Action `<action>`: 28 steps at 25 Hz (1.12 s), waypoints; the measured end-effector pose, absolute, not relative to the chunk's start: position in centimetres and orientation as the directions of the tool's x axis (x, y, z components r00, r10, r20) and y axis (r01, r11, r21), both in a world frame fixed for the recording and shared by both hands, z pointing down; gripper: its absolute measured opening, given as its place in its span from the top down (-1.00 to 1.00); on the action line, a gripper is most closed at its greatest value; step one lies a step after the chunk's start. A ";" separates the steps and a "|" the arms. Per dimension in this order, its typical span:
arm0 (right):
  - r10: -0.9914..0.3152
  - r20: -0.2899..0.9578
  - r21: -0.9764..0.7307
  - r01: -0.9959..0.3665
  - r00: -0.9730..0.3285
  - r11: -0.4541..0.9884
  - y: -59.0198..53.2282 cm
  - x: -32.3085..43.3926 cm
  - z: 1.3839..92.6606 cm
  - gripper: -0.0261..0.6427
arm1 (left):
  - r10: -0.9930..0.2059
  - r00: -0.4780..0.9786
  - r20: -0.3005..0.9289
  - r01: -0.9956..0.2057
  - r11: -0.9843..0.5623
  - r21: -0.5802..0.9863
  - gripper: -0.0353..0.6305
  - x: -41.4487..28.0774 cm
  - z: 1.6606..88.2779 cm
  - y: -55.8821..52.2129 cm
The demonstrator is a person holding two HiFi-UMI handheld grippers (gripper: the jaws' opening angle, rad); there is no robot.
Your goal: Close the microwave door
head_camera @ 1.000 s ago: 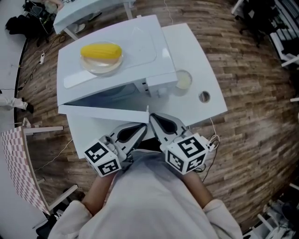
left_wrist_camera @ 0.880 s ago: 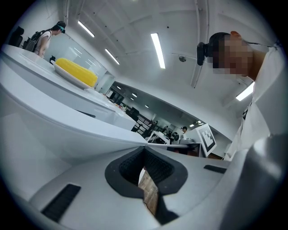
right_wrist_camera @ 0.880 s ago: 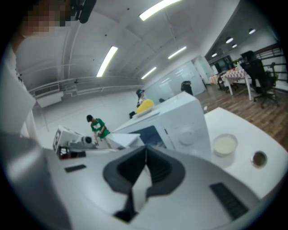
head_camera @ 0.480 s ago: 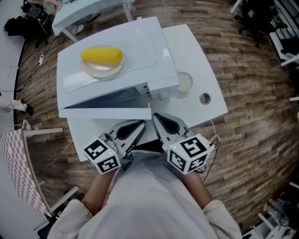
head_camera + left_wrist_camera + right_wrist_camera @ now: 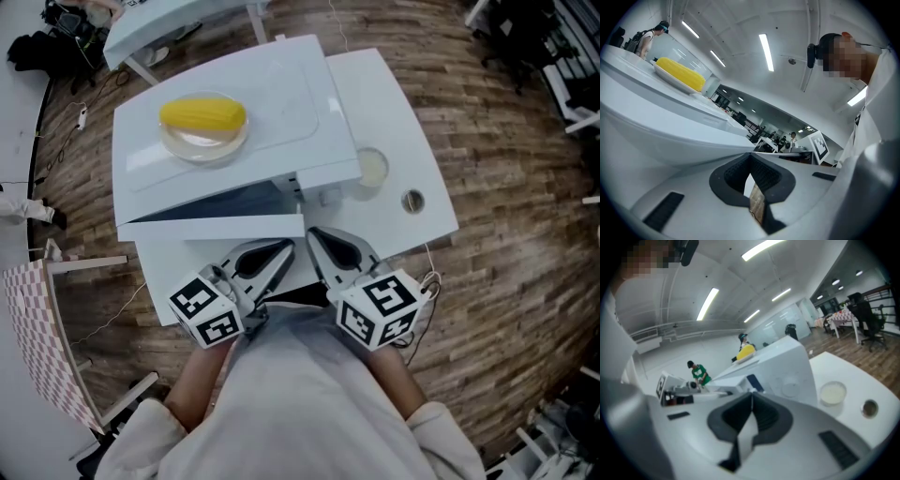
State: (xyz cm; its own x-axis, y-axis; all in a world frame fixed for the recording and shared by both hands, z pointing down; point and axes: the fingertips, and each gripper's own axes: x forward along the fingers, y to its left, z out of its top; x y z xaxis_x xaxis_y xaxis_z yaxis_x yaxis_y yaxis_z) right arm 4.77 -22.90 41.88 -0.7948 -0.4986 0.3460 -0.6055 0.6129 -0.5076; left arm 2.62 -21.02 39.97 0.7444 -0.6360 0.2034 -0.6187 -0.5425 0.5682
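Microwave door (image 5: 216,226), ajar at the table's (image 5: 394,141) near edge, looks stiff and light, so it's probably best pushed on its free edge by the closed, empty left gripper (image 5: 286,246) and right gripper (image 5: 312,232).

Corn (image 5: 202,114) on plate (image 5: 202,146) atop microwave (image 5: 281,84); dish (image 5: 369,169) right of it.

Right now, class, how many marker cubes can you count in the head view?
2. One marker cube on the left gripper, lower left; the other on the right gripper beside it. None seems hidden.
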 end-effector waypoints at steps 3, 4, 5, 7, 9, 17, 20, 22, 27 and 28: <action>-0.493 0.348 -0.511 -0.603 -0.797 0.613 -23.1 4.8 42.0 0.85 | -0.638 0.742 0.208 -0.621 -0.536 0.571 0.84 2.6 40.2 -21.3; -0.492 0.350 -0.511 -0.603 -0.797 0.613 -23.1 4.8 42.1 0.85 | -0.638 0.741 0.210 -0.622 -0.534 0.572 0.84 2.6 40.2 -21.4; -0.491 0.350 -0.512 -0.602 -0.798 0.613 -23.2 4.9 42.1 0.85 | -0.639 0.740 0.211 -0.623 -0.533 0.573 0.84 2.6 40.3 -21.5; -0.489 0.352 -0.513 -0.601 -0.798 0.612 -23.2 4.9 42.1 0.85 | -0.640 0.738 0.213 -0.625 -0.530 0.573 0.84 2.5 40.3 -21.6; -0.487 0.353 -0.514 -0.601 -0.799 0.612 -23.3 4.9 42.1 0.85 | -0.643 0.736 0.212 -0.627 -0.528 0.573 0.84 2.4 40.3 -21.8; -0.485 0.353 -0.509 -0.599 -0.800 0.618 -23.6 4.9 42.0 0.85 | -0.653 0.727 0.211 -0.634 -0.520 0.572 0.84 2.1 40.3 -22.3; -0.479 0.351 -0.507 -0.594 -0.804 0.625 -23.6 4.6 41.9 0.85 | -0.664 0.720 0.204 -0.634 -0.509 0.582 0.84 1.8 40.3 -22.6; -0.474 0.350 -0.505 -0.589 -0.808 0.631 -23.6 4.3 41.8 0.85 | -0.671 0.714 0.200 -0.636 -0.502 0.586 0.84 1.6 40.3 -22.7; -0.475 0.349 -0.497 -0.589 -0.808 0.637 -23.9 4.1 41.6 0.85 | -0.676 0.710 0.199 -0.639 -0.498 0.586 0.84 1.5 40.4 -23.0; -0.473 0.348 -0.497 -0.587 -0.809 0.639 -23.9 4.0 41.5 0.85 | -0.679 0.707 0.198 -0.640 -0.496 0.587 0.84 1.4 40.3 -23.1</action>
State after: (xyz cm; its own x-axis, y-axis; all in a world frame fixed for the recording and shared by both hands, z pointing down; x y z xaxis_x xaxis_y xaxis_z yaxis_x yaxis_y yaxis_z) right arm 4.04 -23.94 41.53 -0.8093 -0.4733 0.3477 -0.5872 0.6389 -0.4970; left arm 1.41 -23.08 40.32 0.7072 -0.6788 0.1980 -0.6401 -0.4956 0.5871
